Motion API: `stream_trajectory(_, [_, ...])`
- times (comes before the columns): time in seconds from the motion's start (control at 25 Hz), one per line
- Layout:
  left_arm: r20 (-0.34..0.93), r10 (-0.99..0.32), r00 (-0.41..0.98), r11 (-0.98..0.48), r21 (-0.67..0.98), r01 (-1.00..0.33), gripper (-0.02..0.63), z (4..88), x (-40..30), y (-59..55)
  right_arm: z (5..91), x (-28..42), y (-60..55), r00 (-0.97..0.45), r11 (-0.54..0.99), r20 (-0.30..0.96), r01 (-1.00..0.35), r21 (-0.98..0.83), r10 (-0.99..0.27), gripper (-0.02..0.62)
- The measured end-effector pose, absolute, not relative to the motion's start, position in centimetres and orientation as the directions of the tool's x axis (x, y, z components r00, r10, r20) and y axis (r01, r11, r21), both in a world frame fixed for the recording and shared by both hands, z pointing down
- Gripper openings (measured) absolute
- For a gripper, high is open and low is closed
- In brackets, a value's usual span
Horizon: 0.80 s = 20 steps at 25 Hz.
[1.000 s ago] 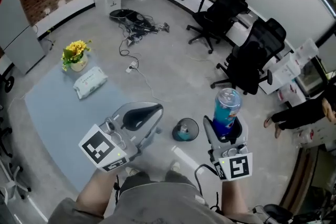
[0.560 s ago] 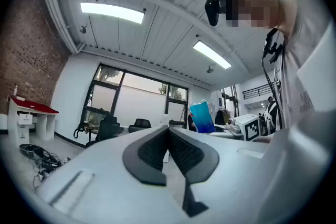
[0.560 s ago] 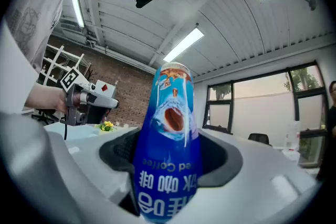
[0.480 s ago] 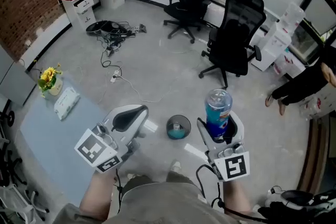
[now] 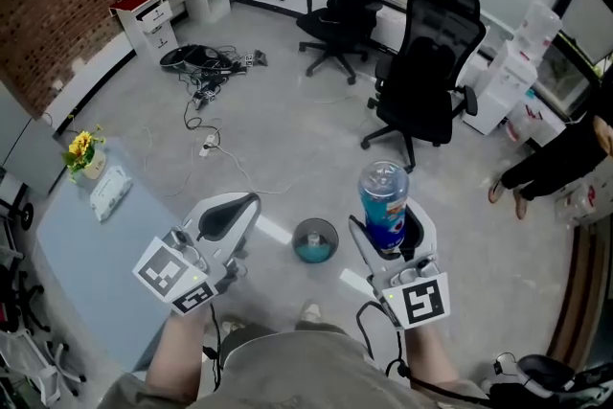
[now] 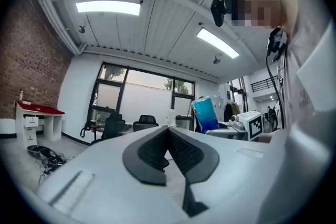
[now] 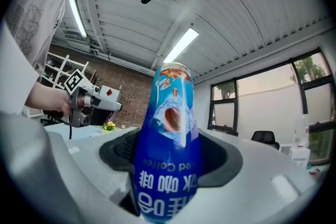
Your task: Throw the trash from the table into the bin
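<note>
Right gripper, at near right, is clamped on a blue drink can that stands upright between its jaws above the grey floor. Left gripper, at near left, has its jaws pressed together with nothing between them. A small round bin stands on the floor between the two grippers, apart from both. Farther left, a pale blue table bears a wipes pack and yellow flowers. Black office chairs stand far off.

Cup was blue with white print; bin grey, teal inside; bench pale blue; flowers yellow; chairs black.
</note>
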<state>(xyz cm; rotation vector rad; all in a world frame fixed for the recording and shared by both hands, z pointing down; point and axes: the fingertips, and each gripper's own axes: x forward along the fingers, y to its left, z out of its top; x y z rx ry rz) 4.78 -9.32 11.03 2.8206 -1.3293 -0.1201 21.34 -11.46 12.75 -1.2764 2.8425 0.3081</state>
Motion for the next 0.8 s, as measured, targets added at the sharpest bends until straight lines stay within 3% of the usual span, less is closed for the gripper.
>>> stream_trajectory(0.36, [-0.011,-0.768,0.640,-0.640,0.048,-0.767,-0.002,12.2,8.8,-10.4,14.0,24.9,-12.4,-0.669,0.656,-0.096,-0.743,0.134,-0.737,0.308])
stream_trajectory(0.8, [-0.002,-0.693,0.721,-0.720,0.039,-0.692,-0.002,12.8,10.3,-11.9,13.5,26.2,-12.0,-0.576,0.560,-0.102,-0.815,0.149,-0.811,0.308])
